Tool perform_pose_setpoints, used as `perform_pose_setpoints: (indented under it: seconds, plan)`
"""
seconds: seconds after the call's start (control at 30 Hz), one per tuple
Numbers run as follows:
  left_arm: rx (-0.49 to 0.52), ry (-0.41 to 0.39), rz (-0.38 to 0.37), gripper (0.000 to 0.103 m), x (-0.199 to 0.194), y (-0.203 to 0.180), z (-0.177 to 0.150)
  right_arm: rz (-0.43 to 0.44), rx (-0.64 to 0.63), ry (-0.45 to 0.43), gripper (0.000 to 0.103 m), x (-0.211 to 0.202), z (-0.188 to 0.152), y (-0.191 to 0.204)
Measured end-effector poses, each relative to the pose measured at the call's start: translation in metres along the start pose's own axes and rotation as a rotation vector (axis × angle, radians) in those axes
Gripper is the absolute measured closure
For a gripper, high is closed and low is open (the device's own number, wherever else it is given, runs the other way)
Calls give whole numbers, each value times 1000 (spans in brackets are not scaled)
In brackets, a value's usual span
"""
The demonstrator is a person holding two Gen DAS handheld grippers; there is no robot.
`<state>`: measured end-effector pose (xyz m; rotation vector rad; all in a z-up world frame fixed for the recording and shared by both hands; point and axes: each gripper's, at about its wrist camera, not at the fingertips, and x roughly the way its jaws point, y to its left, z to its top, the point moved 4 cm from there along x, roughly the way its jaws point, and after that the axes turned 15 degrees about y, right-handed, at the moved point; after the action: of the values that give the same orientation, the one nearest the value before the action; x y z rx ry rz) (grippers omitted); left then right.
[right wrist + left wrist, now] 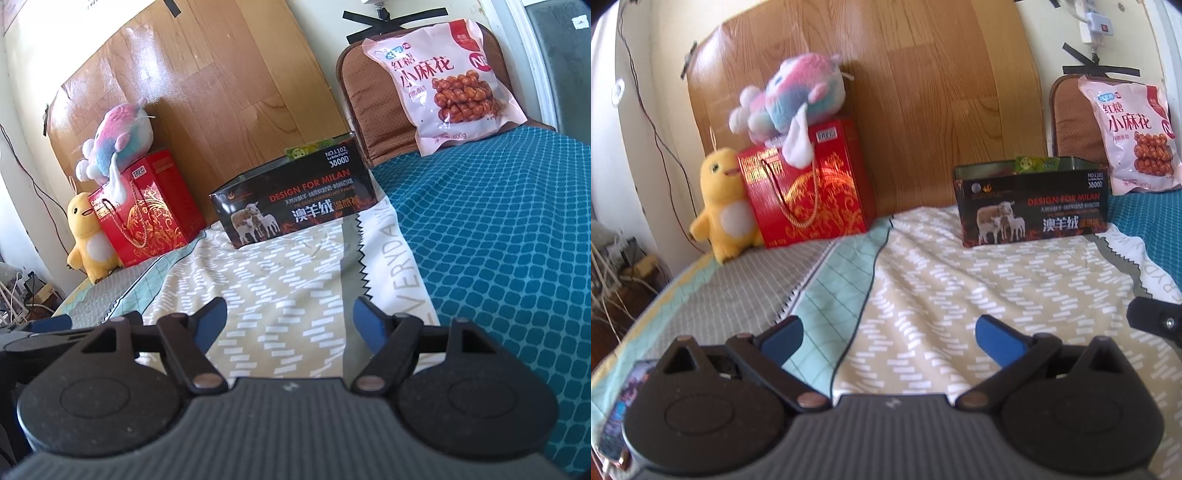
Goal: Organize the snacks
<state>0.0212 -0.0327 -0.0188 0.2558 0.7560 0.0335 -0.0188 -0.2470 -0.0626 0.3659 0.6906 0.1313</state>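
A black box with sheep printed on it (1032,205) (295,201) stands open-topped at the back of the bed, and a green snack packet (1036,163) (308,148) pokes out of it. A pink snack bag (1134,136) (448,79) leans on a brown cushion to its right. My left gripper (888,336) hovers open over the patterned bedspread, well short of the box, holding nothing. My right gripper (290,319) is open too and empty, also in front of the box. A part of the right gripper (1156,321) shows at the left wrist view's right edge.
A red gift box (809,188) (147,208) stands at the back left with a pastel plush toy (790,99) (114,138) on top and a yellow plush duck (726,206) (86,236) beside it. A wooden headboard (905,92) backs the bed. A teal blanket (498,240) covers the right side.
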Motion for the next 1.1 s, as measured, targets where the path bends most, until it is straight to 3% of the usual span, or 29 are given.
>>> perform_pose_setpoints:
  seconds: [1.1]
  plan:
    - [15, 54, -45, 0, 4, -5, -4, -3, -16, 11, 24, 3, 0, 1]
